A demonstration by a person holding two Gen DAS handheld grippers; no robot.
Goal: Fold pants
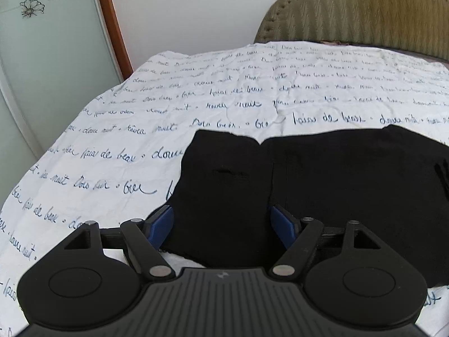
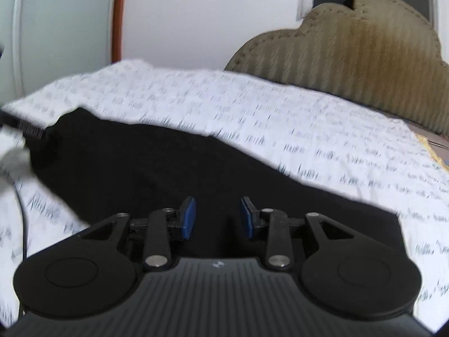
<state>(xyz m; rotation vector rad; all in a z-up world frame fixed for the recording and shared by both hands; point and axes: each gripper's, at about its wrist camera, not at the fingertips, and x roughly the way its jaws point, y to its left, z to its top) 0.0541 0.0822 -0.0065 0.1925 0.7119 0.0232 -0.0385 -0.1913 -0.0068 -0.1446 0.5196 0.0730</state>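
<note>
Black pants (image 1: pixel 322 185) lie flat on a bed sheet (image 1: pixel 196 90) that is white with blue handwriting. In the left wrist view they fill the lower right, and a leg end lies toward the left. My left gripper (image 1: pixel 223 223) hangs just above the near edge of that leg end. Its blue pads (image 1: pixel 164 224) stand wide apart, touching no cloth. In the blurred right wrist view the pants (image 2: pixel 157 168) stretch from far left to near right. My right gripper (image 2: pixel 217 219) is over their near part, with a clear gap between its pads (image 2: pixel 188 219) and nothing pinched.
An olive padded headboard (image 1: pixel 364 11) (image 2: pixel 350 56) stands behind the bed. A frosted glass door with flower prints (image 1: pixel 42 56) and its wooden frame are at the left, past the bed's edge. A blurred dark ribbed piece (image 2: pixel 31 132) shows at the left edge.
</note>
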